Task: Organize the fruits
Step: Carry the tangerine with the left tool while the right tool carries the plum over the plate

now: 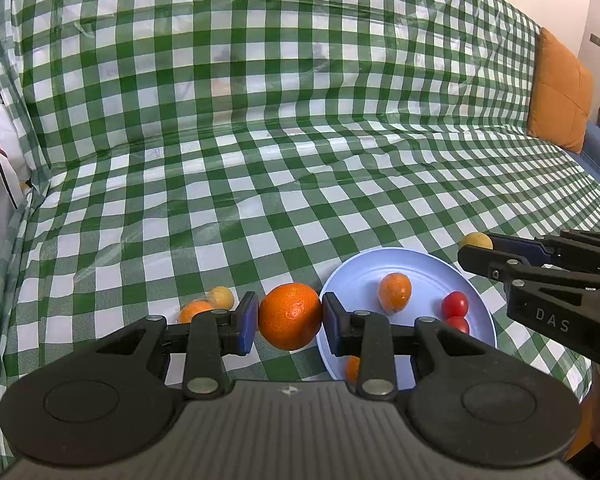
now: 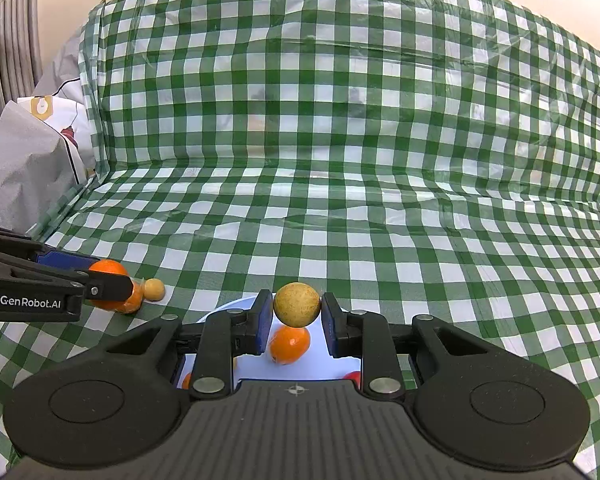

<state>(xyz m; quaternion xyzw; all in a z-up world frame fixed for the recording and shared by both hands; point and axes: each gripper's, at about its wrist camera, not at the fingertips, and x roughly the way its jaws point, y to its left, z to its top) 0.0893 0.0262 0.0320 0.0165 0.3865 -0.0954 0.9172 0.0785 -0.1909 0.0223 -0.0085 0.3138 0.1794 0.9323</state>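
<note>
My left gripper (image 1: 290, 322) clenches the firm, heavy round orange (image 1: 290, 316) mid-frame across its widest part; my right gripper (image 2: 296, 318) clamps the light yellowish-brown round fruit (image 2: 297, 304).

The left gripper (image 1: 290, 322) and right gripper (image 2: 296, 316) were matte black, with blue finger pads (image 1: 248, 322), silver pivot screws, ribbed grey housings, and white "DAS" and "GenRobot.AI" lettering.

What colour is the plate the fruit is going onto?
Pale blue. The plate shows best in the left wrist view; the right wrist view mostly hides it.
</note>
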